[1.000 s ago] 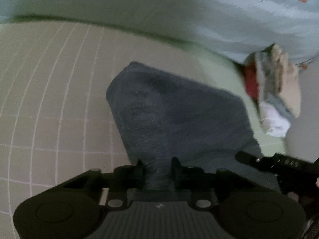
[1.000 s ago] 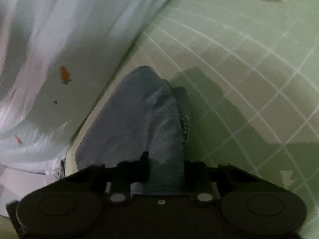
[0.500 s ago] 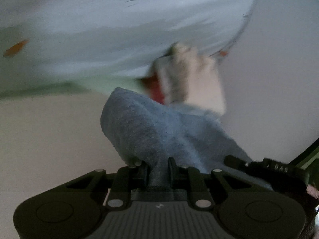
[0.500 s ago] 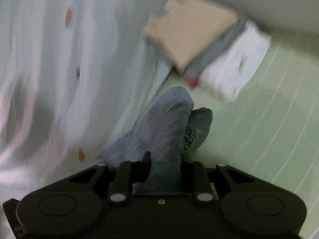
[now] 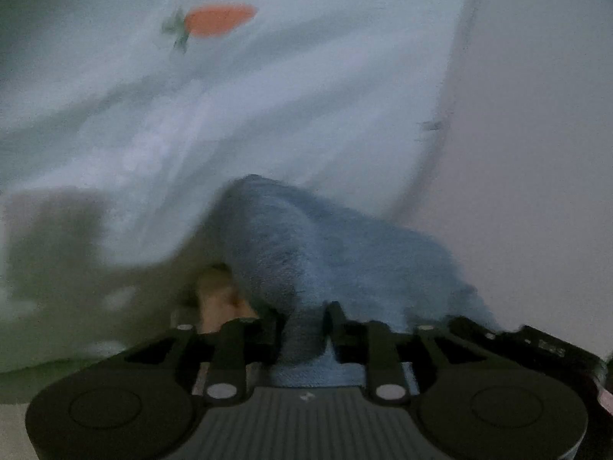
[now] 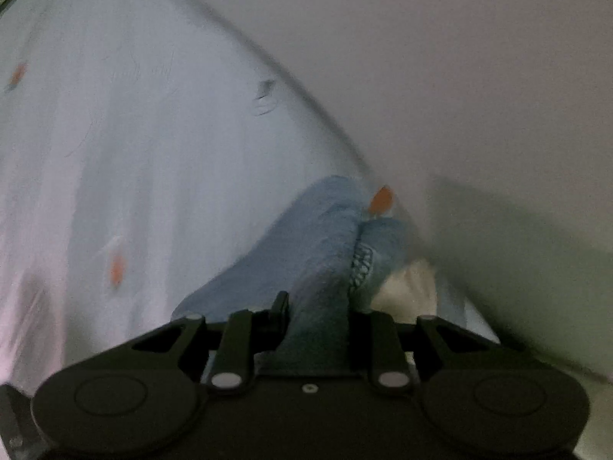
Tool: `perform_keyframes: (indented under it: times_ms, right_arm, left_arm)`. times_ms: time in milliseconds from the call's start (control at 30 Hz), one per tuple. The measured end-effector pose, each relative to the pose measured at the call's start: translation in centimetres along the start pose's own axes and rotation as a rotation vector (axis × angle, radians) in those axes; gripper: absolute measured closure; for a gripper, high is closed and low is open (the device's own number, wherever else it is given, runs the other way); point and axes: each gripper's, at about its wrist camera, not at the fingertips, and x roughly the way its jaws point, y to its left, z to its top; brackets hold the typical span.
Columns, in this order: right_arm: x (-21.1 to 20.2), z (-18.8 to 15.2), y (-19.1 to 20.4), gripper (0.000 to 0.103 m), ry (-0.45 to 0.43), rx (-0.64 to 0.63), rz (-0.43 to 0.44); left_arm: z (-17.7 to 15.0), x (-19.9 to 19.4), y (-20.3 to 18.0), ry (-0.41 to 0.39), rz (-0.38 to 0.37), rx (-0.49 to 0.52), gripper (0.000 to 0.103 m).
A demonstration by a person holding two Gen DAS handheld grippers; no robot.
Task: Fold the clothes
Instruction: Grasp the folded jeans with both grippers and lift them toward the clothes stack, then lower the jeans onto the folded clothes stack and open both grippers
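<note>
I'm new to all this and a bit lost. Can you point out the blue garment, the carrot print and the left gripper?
blue garment (image 5: 306, 253), left wrist view, its raised fold.
carrot print (image 5: 220, 19), left wrist view, orange body.
left gripper (image 5: 305, 316), left wrist view, between its fingertips.

surface: green mat (image 6: 536, 268) | on it: pale folded stack (image 6: 412, 283), blurred | contact: unclear
</note>
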Motion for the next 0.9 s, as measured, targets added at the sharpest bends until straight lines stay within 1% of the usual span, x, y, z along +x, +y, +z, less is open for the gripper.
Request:
perform_keyframes:
  times_ms: [33, 100, 133, 167, 200, 233, 267, 300, 333, 400, 467, 533, 600, 667, 800, 833, 900]
  right_arm:
    - [2.4, -0.4, -1.0, 0.057, 0.022, -0.003, -0.051]
    - [7.5, -1.6, -3.2, 0.046, 0.094, -0.022, -0.177]
    - [10.0, -2.3, -4.2, 0.045, 0.129, -0.031, -0.239]
    - [12.0, -3.1, -5.3, 0.045, 0.161, -0.048, -0.297]
    - [12.8, -3.8, -6.0, 0.040, 0.165, -0.054, -0.317]
    - [13.2, -4.3, -6.7, 0.038, 0.154, -0.050, -0.317]
    - [13.2, -4.4, -7.1, 0.038, 0.141, -0.045, -0.312]
    - [12.9, -4.3, -7.2, 0.035, 0.132, -0.046, -0.303]
    - [12.7, -4.2, -7.1, 0.029, 0.132, -0.057, -0.300]
    - [12.3, -4.4, -6.3, 0.021, 0.133, -0.117, -0.327]
    - [11.5, -4.9, -5.2, 0.015, 0.114, -0.192, -0.345]
    - [10.0, -5.4, -4.0, 0.000, 0.075, -0.252, -0.342]
    - [7.9, -6.2, -2.9, 0.000, 0.042, -0.301, -0.331]
    - [5.8, -7.1, -1.6, 0.000, 0.024, -0.358, -0.328]
    - [-0.1, -9.2, 0.1, 0.000, 0.006, -0.450, -0.324]
    - [-1.5, -9.7, 0.6, 0.000, 0.004, -0.468, -0.329]
    - [-4.3, -10.9, 1.4, 0.000, 0.011, -0.509, -0.336]
  left_arm:
    - [-0.3, 2.5, 0.6, 0.052, 0.035, 0.003, 0.061]
    - [-1.9, 6.5, 2.4, 0.160, 0.140, -0.021, 0.061]
    - [-2.9, 8.0, 3.4, 0.203, 0.191, -0.040, 0.058]
    - [-3.7, 8.7, 4.5, 0.217, 0.195, -0.070, 0.050]
    - [-4.3, 8.7, 5.5, 0.207, 0.167, -0.117, 0.046]
    - [-4.6, 8.4, 6.3, 0.197, 0.138, -0.151, 0.041]
    - [-4.8, 8.0, 6.5, 0.193, 0.124, -0.149, 0.039]
    - [-4.9, 7.7, 6.6, 0.190, 0.114, -0.136, 0.039]
    - [-4.8, 7.4, 6.4, 0.183, 0.120, -0.097, 0.038]
    - [-4.6, 6.9, 5.7, 0.167, 0.141, -0.004, 0.033]
    - [-4.4, 5.3, 5.2, 0.155, 0.127, 0.053, 0.021]
    - [-4.4, 3.4, 4.8, 0.139, 0.111, 0.089, 0.016]
    - [-4.5, 1.3, 4.6, 0.115, 0.098, 0.097, 0.012]
    - [-5.1, -1.3, 4.2, 0.086, 0.109, 0.096, 0.007]
    - [-6.7, -6.7, 3.3, 0.043, 0.115, 0.063, 0.003]
    - [-7.3, -7.9, 2.8, 0.032, 0.123, 0.074, 0.002]
    - [-8.6, -10.8, 1.9, 0.014, 0.147, 0.139, 0.001]
